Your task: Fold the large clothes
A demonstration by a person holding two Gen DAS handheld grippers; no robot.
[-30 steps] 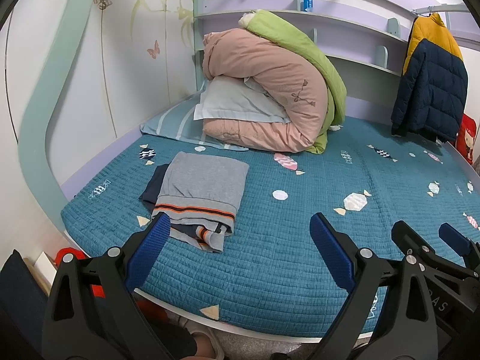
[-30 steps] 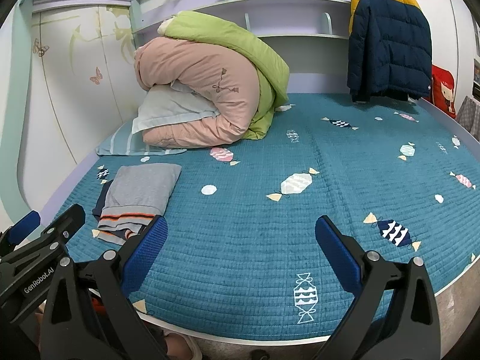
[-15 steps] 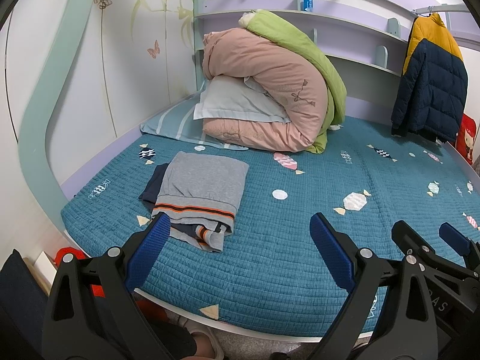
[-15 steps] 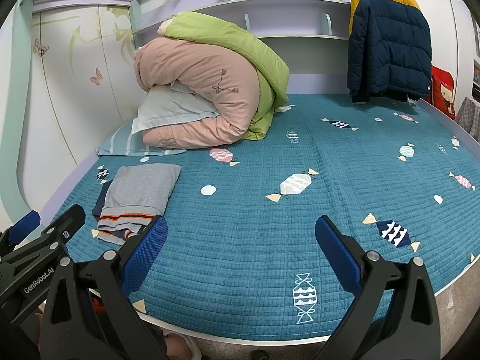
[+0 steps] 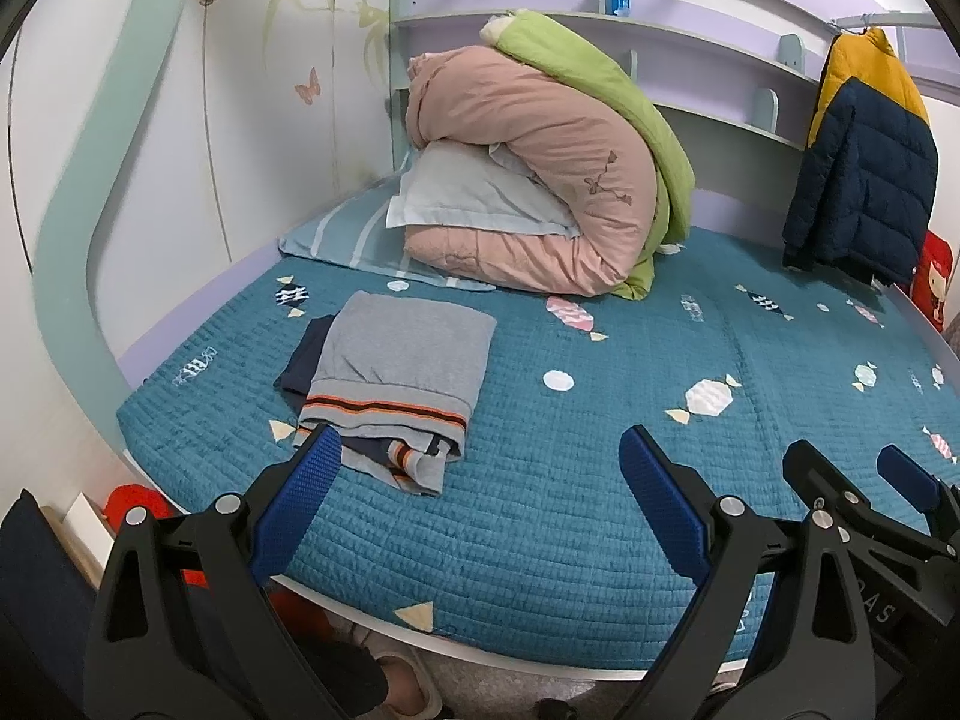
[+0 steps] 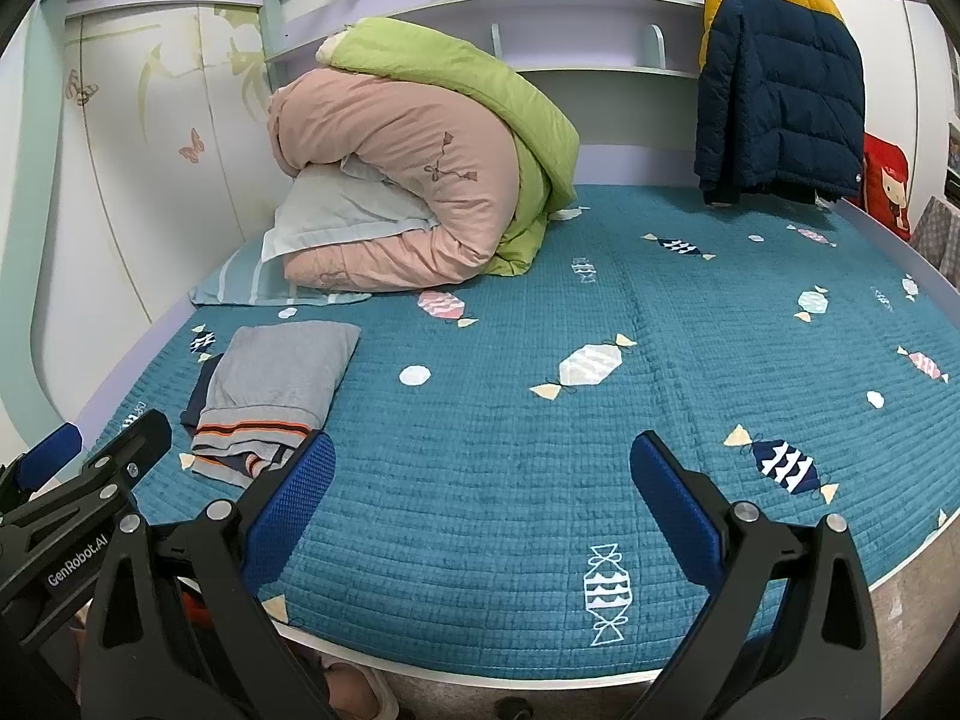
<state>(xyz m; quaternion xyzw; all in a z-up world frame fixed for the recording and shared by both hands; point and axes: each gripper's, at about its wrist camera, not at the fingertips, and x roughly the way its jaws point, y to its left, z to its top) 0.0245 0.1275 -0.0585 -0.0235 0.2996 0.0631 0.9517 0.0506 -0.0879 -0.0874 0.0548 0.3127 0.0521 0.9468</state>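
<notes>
Grey folded garment (image 5: 399, 372) with orange-striped hem lies on the teal bed (image 5: 600, 480), near its left front edge. Left claw (image 5: 474, 498) and right claw (image 6: 480, 492), both spread wide and empty, hover above the bed's front edge.

Honestly a lot is cut off from where I'm holding these. The dark garment (image 5: 300, 360) under the folded grey clothes (image 5: 402, 360) only peeks out at the left edge, so I can't tell what it is. My left finger (image 6: 288, 504) in the right wrist view covers the near corner of that stack. The small blue box (image 5: 620, 0) on the shelf at the top is too tiny to read. The red thing (image 5: 930, 282) at the right edge is half out of frame, and the jacket (image 5: 858, 162) hides whatever's behind it. The slipper (image 5: 408, 690) at the bottom is mostly blocked by my fingers.
</notes>
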